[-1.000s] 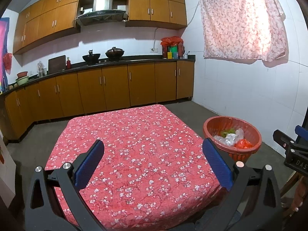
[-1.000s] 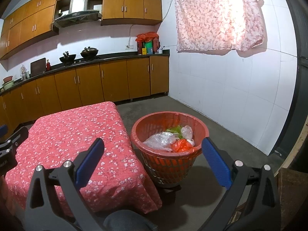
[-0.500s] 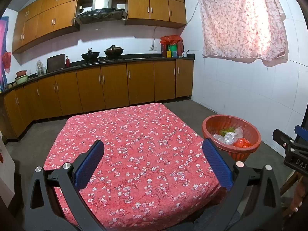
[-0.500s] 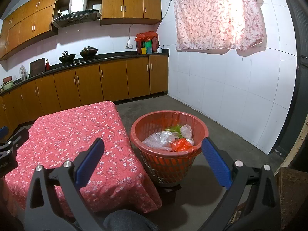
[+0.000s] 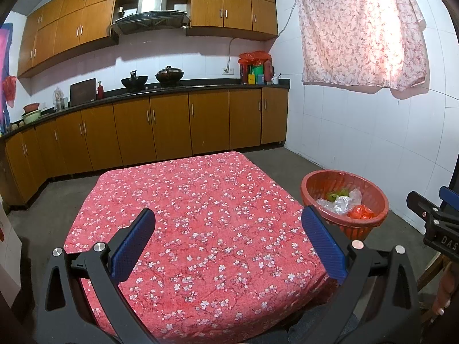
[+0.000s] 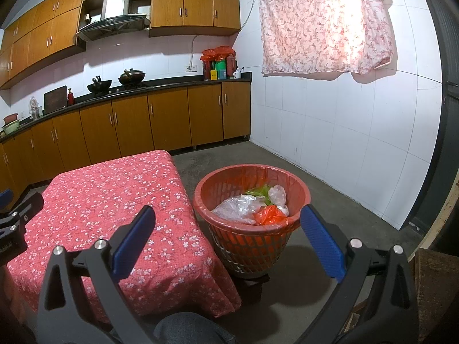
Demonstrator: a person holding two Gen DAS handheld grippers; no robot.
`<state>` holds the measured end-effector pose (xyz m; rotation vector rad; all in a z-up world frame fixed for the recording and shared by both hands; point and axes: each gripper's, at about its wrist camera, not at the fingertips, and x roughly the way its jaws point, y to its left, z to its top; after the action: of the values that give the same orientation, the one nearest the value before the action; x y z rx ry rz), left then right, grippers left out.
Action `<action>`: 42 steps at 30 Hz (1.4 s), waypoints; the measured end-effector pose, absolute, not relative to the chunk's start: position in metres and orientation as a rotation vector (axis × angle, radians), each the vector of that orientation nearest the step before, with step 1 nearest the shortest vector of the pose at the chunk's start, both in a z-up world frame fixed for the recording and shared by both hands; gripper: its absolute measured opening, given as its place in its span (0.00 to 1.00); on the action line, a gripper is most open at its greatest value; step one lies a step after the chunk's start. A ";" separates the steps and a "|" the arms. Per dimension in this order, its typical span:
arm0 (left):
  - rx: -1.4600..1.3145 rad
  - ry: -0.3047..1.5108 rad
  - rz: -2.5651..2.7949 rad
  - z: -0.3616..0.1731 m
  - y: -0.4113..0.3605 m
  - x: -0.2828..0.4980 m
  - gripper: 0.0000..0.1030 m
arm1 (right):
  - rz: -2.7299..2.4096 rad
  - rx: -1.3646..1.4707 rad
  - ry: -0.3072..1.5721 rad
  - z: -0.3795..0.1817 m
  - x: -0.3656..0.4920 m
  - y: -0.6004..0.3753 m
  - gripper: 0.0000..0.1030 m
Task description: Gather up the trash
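Observation:
An orange-red plastic basket (image 6: pixel 249 238) stands on the floor just right of the table, also seen in the left wrist view (image 5: pixel 312 189). Inside it lie clear plastic bags (image 6: pixel 238 206), an orange bag (image 6: pixel 269 215) and something green (image 6: pixel 258 190). My left gripper (image 5: pixel 229 238) hangs open over the near half of the table (image 5: pixel 186 200), which is covered in a red flowered cloth with nothing on it. My right gripper (image 6: pixel 226 235) is open too, held in front of the basket, nothing between its fingers. The right gripper's side shows at the left wrist view's right edge (image 5: pixel 433 223).
Wooden cabinets (image 5: pixel 160 129) and a dark counter with woks run along the far wall. A white tiled wall (image 6: pixel 344 132) with a flowered curtain (image 6: pixel 324 23) stands at the right. Grey concrete floor (image 6: pixel 315 186) lies around the basket. A person's knee (image 6: pixel 186 329) shows at the bottom.
Both views have drifted slightly; the table and basket sit a touch lower and nearer the centre. Both grippers stay open and empty.

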<state>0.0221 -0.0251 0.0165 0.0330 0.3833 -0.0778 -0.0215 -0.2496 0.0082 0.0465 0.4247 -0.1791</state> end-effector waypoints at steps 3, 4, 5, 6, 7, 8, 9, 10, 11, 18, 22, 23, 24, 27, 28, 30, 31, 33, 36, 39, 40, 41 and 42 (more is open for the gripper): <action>0.033 0.383 -0.078 0.017 -0.025 0.022 0.98 | -0.179 0.046 0.425 0.008 -0.022 -0.250 0.96; 0.033 0.383 -0.078 0.017 -0.025 0.022 0.98 | -0.178 0.046 0.425 0.008 -0.022 -0.249 0.96; 0.033 0.383 -0.078 0.017 -0.026 0.022 0.98 | -0.179 0.046 0.425 0.008 -0.022 -0.249 0.96; 0.033 0.383 -0.078 0.017 -0.026 0.022 0.98 | -0.179 0.046 0.425 0.008 -0.022 -0.249 0.96; 0.033 0.383 -0.077 0.017 -0.026 0.022 0.98 | -0.179 0.047 0.425 0.008 -0.022 -0.249 0.96; 0.033 0.384 -0.078 0.017 -0.025 0.023 0.98 | -0.179 0.047 0.425 0.008 -0.022 -0.249 0.96; 0.033 0.384 -0.077 0.017 -0.026 0.022 0.98 | -0.179 0.047 0.425 0.008 -0.022 -0.249 0.96; 0.033 0.383 -0.077 0.017 -0.026 0.022 0.98 | -0.179 0.046 0.425 0.008 -0.022 -0.249 0.96; 0.033 0.384 -0.077 0.017 -0.026 0.022 0.98 | -0.179 0.046 0.425 0.009 -0.022 -0.249 0.96; 0.033 0.385 -0.077 0.017 -0.027 0.021 0.98 | -0.179 0.049 0.427 0.006 -0.022 -0.249 0.96; 0.032 0.386 -0.077 0.016 -0.027 0.021 0.98 | -0.179 0.050 0.427 0.006 -0.022 -0.250 0.96; 0.032 0.386 -0.077 0.016 -0.028 0.020 0.98 | -0.179 0.050 0.428 0.006 -0.022 -0.250 0.96; 0.033 0.386 -0.076 0.016 -0.027 0.021 0.98 | -0.179 0.050 0.428 0.007 -0.022 -0.250 0.96; 0.033 0.386 -0.077 0.017 -0.028 0.020 0.98 | -0.179 0.050 0.428 0.007 -0.022 -0.250 0.96; 0.033 0.386 -0.077 0.017 -0.027 0.021 0.98 | -0.178 0.051 0.429 0.007 -0.022 -0.250 0.96; 0.032 0.386 -0.077 0.017 -0.027 0.021 0.98 | -0.179 0.050 0.429 0.005 -0.022 -0.250 0.96; 0.032 0.387 -0.077 0.017 -0.027 0.022 0.98 | -0.179 0.050 0.430 0.005 -0.022 -0.250 0.96; 0.033 0.387 -0.077 0.017 -0.027 0.022 0.98 | -0.178 0.052 0.430 0.005 -0.022 -0.250 0.96; 0.032 0.387 -0.077 0.017 -0.027 0.022 0.98 | -0.178 0.052 0.431 0.001 -0.023 -0.248 0.96; 0.032 0.388 -0.077 0.015 -0.028 0.020 0.98 | -0.179 0.052 0.431 0.001 -0.023 -0.248 0.96; 0.032 0.388 -0.076 0.016 -0.028 0.021 0.98 | -0.179 0.053 0.431 0.001 -0.023 -0.248 0.96; 0.033 0.388 -0.076 0.015 -0.029 0.020 0.98 | -0.179 0.053 0.432 0.001 -0.023 -0.248 0.96; 0.032 0.388 -0.077 0.016 -0.028 0.021 0.98 | -0.179 0.053 0.432 0.001 -0.023 -0.249 0.96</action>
<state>0.0208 -0.0278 0.0158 0.0324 0.3877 -0.0766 -0.0228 -0.2486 0.0013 0.0528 0.4316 -0.1791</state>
